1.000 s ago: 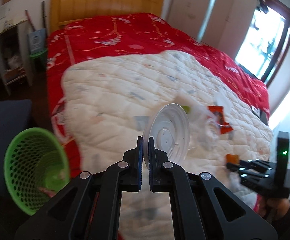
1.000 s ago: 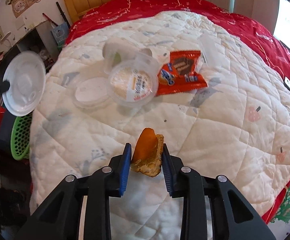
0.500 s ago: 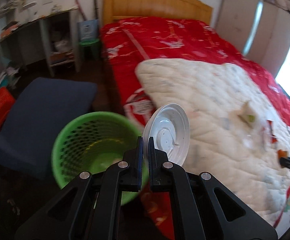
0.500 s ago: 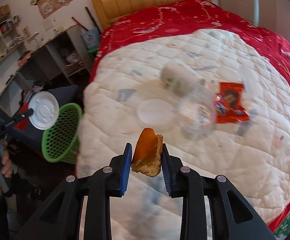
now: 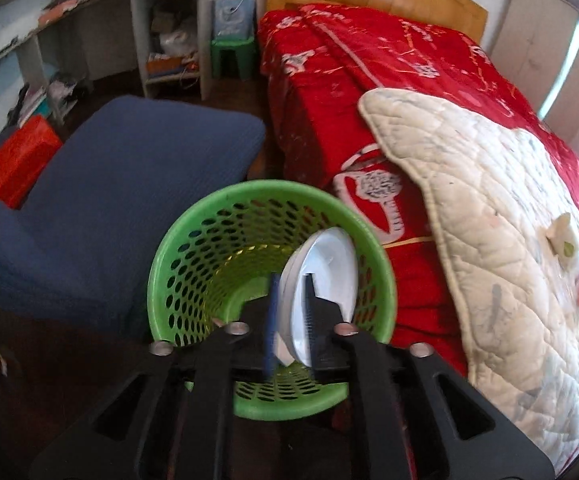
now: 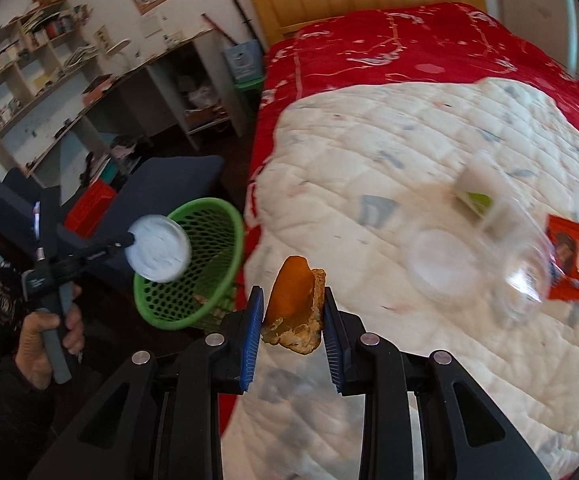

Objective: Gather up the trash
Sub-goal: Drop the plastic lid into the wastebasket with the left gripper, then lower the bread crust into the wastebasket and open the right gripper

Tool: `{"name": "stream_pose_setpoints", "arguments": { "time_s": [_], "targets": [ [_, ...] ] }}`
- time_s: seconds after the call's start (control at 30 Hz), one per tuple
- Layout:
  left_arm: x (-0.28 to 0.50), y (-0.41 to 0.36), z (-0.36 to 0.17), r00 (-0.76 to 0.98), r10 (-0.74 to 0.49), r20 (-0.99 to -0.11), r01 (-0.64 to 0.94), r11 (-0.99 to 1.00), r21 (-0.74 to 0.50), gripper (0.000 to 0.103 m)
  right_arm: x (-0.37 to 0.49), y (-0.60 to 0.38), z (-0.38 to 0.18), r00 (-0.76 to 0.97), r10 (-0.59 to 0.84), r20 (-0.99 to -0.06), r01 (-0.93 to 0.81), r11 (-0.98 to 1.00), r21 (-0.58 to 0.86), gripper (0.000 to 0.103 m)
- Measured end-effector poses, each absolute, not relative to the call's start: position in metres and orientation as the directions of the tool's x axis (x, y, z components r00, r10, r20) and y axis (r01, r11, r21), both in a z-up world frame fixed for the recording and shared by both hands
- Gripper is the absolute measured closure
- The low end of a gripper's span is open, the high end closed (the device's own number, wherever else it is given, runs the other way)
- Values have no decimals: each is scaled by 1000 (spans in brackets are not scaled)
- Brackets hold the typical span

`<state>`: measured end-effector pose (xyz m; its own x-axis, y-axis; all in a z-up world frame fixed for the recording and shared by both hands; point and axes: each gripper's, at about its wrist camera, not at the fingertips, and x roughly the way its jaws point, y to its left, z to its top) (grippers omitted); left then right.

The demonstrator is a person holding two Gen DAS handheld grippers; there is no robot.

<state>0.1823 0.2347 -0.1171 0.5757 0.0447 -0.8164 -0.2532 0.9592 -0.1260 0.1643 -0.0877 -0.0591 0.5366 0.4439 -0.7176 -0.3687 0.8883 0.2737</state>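
My left gripper [image 5: 291, 312] stands over the mouth of the green mesh basket [image 5: 193, 252] beside the bed. Its jaws have parted a little around the white plastic lid [image 5: 329, 268], which stands on edge between them. From the right wrist view the lid [image 6: 157, 248] hangs at the basket's [image 6: 209, 272] rim. My right gripper [image 6: 291, 320] is shut on an orange peel [image 6: 295, 300] above the edge of the white quilt [image 6: 389, 152]. A clear cup [image 6: 525, 272], a round lid [image 6: 437, 256], a red wrapper [image 6: 565, 256] and a small carton [image 6: 473, 192] lie on the quilt.
A blue cushioned seat [image 5: 109, 184] stands left of the basket, with a red box [image 5: 17, 160] on it. The red bedspread [image 5: 369, 92] drops just right of the basket. Shelves [image 5: 169, 40] and a green stool [image 5: 233, 56] line the far wall.
My left gripper swung left off the bed and down over the green basket with the lid, and its jaws have parted slightly. My right gripper turned left with the peel.
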Motion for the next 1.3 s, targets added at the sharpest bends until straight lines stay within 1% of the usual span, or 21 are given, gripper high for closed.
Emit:
{"name": "stream_pose_setpoints", "arguments": {
  "time_s": [0.03, 0.07, 0.13, 0.3, 0.53, 0.63, 0.73, 0.93, 0.97, 1.03, 1.1, 1.27, 1.3],
  "targets": [
    [180, 239, -118, 581, 41, -813, -260, 956, -137, 71, 167, -79, -58, 531, 451, -718, -382, 883, 272, 75],
    [177, 241, -118, 588, 45, -808, -263, 955, -138, 66, 168, -74, -57, 527, 456, -717, -392, 879, 271, 75],
    [173, 245, -120, 588, 48, -808, -269, 953, -139, 62, 170, -60, -57, 518, 466, -717, -413, 870, 268, 75],
    [157, 258, -118, 589, 64, -806, -301, 943, -145, 58, 179, -27, -58, 486, 495, -720, -464, 844, 267, 75],
    [135, 281, -114, 585, 111, -803, -358, 924, -134, 49, 195, 25, -69, 416, 535, -736, -532, 799, 280, 75],
    [128, 288, -112, 590, 123, -798, -373, 918, -134, 49, 203, 52, -77, 388, 538, -749, -560, 782, 272, 75],
    [120, 294, -112, 593, 139, -793, -385, 914, -127, 46, 212, 80, -85, 353, 542, -763, -582, 765, 275, 74],
    [114, 306, -115, 589, 139, -796, -406, 902, -143, 46, 228, 124, -101, 307, 541, -783, -604, 746, 279, 72],
    [114, 307, -116, 587, 138, -798, -409, 901, -146, 45, 229, 130, -104, 304, 540, -785, -604, 746, 279, 70],
    [113, 308, -118, 586, 136, -799, -412, 899, -149, 45, 233, 137, -107, 293, 548, -783, -604, 741, 293, 60],
    [112, 307, -119, 585, 137, -800, -411, 899, -147, 45, 233, 141, -108, 303, 544, -782, -603, 745, 285, 52],
    [114, 299, -117, 583, 132, -801, -403, 904, -145, 45, 227, 132, -102, 317, 547, -775, -602, 747, 281, 51],
    [114, 298, -117, 584, 132, -801, -402, 904, -144, 44, 225, 127, -100, 322, 548, -772, -602, 748, 280, 48]
  ]
}}
